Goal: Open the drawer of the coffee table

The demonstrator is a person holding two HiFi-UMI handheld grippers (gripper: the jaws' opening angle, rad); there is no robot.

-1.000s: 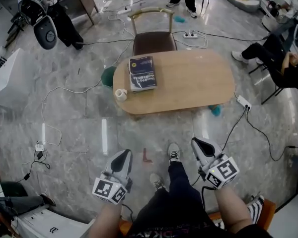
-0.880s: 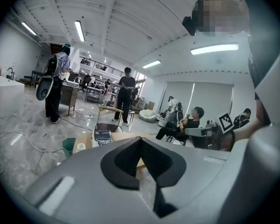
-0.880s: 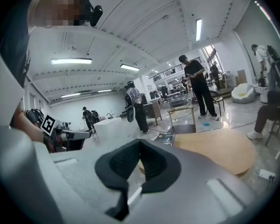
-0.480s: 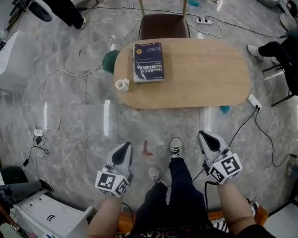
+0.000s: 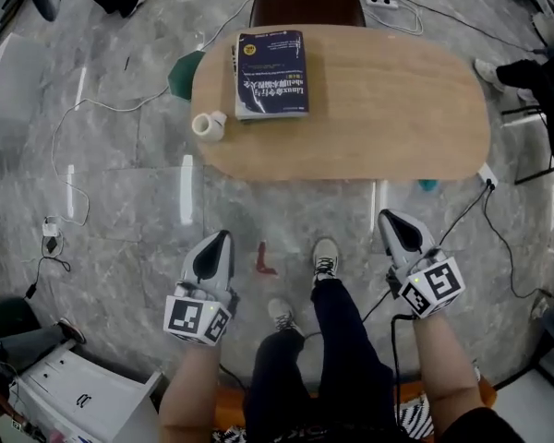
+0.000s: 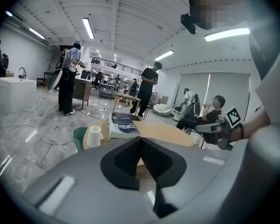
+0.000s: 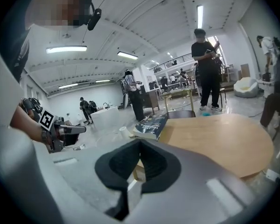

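The counter is a light wood oval with round ends. It stands on the grey floor, in front of the person's shoes. Its long side runs left to right. Its drawer cannot be seen from above. One dark blue book and one white cup sit on its left part. The left claw and the right claw are both closed tight with nothing in them. Both are apart from the counter.

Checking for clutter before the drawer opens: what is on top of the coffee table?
A dark blue book and a small white cup, apart, near the left end of the coffee table. The drawer itself cannot be seen: the table covers whatever is beneath it.
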